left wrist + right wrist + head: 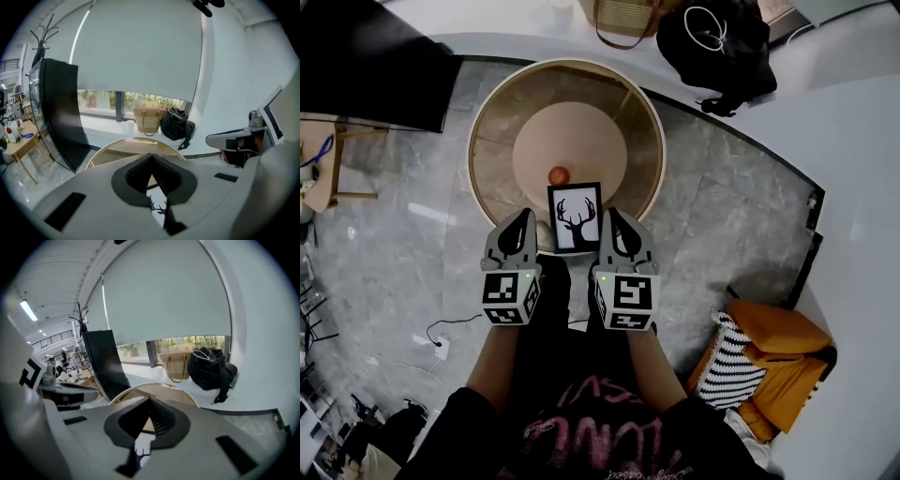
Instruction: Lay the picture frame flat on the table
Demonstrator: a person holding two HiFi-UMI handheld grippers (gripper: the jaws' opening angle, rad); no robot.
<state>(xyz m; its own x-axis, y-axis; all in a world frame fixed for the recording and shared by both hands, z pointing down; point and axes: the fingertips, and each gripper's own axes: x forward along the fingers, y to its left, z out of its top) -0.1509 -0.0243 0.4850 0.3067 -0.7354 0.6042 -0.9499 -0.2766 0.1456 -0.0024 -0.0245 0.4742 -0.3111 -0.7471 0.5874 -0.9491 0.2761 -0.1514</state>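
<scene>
Black-edged, the deer picture frame (575, 217) was seen upright near the round desk's (500, 112) front rim, flanked by the left hand-held gripper (526, 217) and right hand-held gripper (610, 215), both closed and empty. It was judged light, stiff and breakable, best taken by its side edges.

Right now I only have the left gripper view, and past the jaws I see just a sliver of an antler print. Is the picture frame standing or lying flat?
Observer: Standing. The head view shows the picture frame at the near rim of the round table, its print facing the person.
Reviewer: Anything else on that table?
Observer: One apple, just behind the frame.
Reviewer: Is it clamped from the right?
Observer: It doesn't look so. In the right gripper view the right hand-held gripper has its jaw tips together, and the frame shows beyond them.
</scene>
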